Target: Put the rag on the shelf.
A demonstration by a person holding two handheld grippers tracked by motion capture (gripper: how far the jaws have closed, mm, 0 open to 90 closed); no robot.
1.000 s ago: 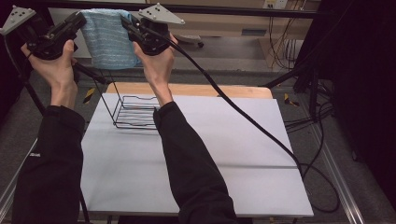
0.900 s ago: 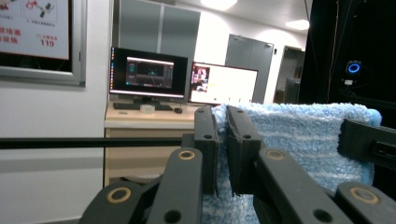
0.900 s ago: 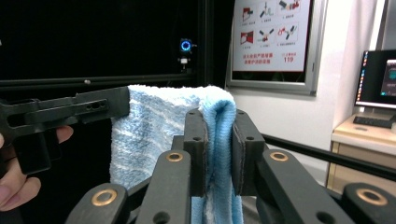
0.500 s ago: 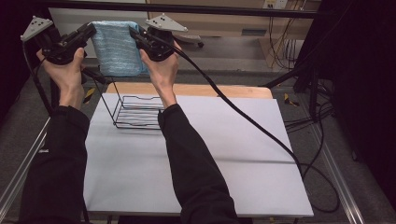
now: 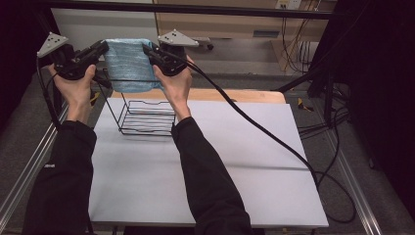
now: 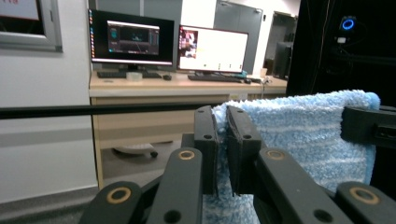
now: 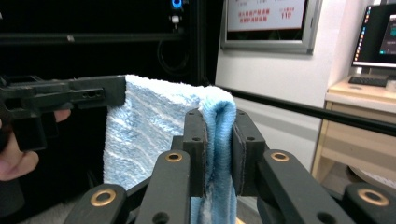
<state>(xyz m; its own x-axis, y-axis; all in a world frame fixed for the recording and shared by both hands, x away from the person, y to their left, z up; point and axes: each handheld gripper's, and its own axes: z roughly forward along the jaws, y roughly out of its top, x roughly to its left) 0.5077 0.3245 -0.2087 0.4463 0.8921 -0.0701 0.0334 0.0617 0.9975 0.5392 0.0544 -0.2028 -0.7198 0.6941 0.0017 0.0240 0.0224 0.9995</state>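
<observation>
Dim, soft-focus frames; dark edges, bright monitors.

The high view looks forward and down from above the near edge of the white table (image 5: 205, 161), fairly far off. Each gripper view sits close behind its own jaws, looking level across the blue towel (image 6: 303, 135) from opposite ends. All three views share that towel, which hangs above the table's far left.

The left gripper (image 6: 223, 140) pinches a fluffy light-blue striped towel (image 6: 303, 135) at its top corner; two monitors (image 6: 168, 42) glow behind.
</observation>
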